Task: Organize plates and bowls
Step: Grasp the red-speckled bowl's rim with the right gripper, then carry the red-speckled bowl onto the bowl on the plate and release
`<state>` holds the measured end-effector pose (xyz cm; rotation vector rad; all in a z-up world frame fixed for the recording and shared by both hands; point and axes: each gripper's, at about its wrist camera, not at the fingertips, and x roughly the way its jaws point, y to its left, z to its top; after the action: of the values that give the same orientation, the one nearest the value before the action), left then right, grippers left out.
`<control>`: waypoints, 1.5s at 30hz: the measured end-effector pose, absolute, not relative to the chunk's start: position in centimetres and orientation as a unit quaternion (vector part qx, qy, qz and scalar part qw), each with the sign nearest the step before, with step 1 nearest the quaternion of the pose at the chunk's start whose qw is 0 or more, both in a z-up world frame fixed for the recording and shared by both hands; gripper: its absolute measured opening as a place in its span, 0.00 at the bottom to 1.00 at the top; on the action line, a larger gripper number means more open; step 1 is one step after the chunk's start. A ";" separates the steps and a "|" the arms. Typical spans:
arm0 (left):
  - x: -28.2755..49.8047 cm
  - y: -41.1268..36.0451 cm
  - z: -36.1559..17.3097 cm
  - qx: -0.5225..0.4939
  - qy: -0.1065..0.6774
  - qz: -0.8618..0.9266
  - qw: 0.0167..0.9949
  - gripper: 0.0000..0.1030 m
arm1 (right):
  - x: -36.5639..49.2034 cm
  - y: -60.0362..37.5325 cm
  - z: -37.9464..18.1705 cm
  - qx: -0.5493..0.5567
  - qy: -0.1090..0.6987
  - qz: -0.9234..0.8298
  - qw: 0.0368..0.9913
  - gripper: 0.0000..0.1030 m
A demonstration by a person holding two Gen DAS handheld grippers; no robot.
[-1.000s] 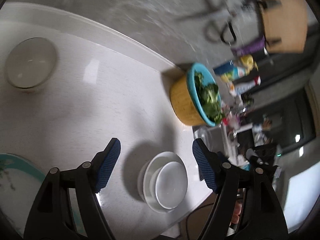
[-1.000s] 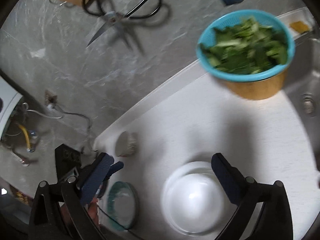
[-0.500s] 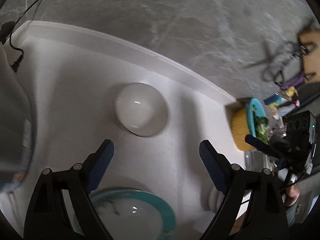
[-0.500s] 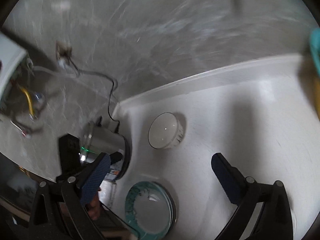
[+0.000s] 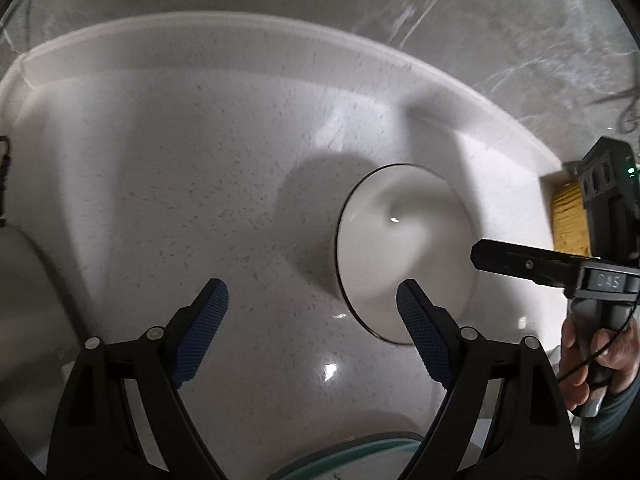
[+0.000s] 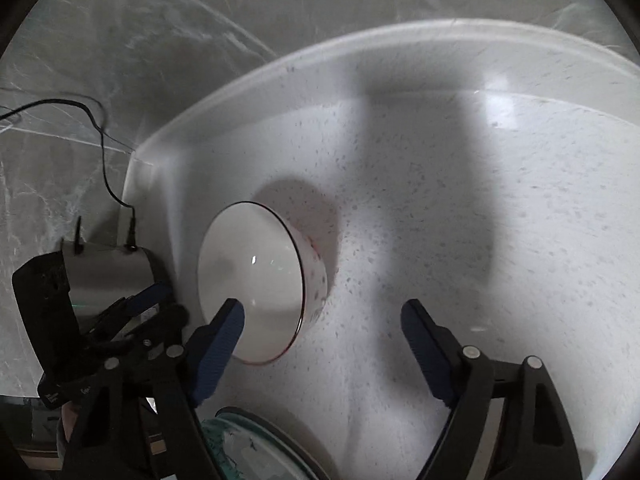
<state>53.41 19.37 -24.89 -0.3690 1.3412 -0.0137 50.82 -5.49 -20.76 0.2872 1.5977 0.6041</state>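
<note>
A white bowl with a thin dark rim [image 5: 400, 252] stands on the white counter; it also shows in the right wrist view [image 6: 256, 284]. My left gripper [image 5: 312, 316] is open and empty, its right finger just in front of the bowl. My right gripper [image 6: 320, 328] is open and empty, its left finger [image 6: 224, 332] over the bowl's near rim. The right gripper's body appears in the left wrist view [image 5: 560, 268], to the right of the bowl. A teal-rimmed plate [image 6: 256, 448] lies at the near edge, also in the left wrist view [image 5: 360, 460].
A metal pot with a power cord [image 6: 108, 272] stands left of the bowl by the counter's corner. A raised white backsplash edge [image 5: 240, 28] runs along the grey marble wall. A yellow basket [image 5: 568, 216] is at the far right.
Both grippers have swung left and moved in close to the white bowl, which now looks much larger. The stacked white bowls and the greens basket have left the views.
</note>
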 end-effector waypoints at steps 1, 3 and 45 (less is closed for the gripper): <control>53.6 19.5 -25.5 -0.171 0.621 -0.007 0.765 0.83 | 51.0 -5.3 -21.1 0.125 0.704 0.268 0.646 0.81; 54.4 19.3 -26.2 -0.165 0.627 -0.011 0.762 0.83 | 51.4 -4.8 -21.9 0.122 0.706 0.270 0.644 0.81; 53.7 8.7 -21.7 -0.121 0.617 -0.068 0.775 0.07 | 50.8 -8.8 -18.6 0.109 0.674 0.259 0.683 0.15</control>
<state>53.68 8.67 -21.68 -0.2616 1.3349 -0.1481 50.77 -8.79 -18.57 0.2445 1.5109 0.5797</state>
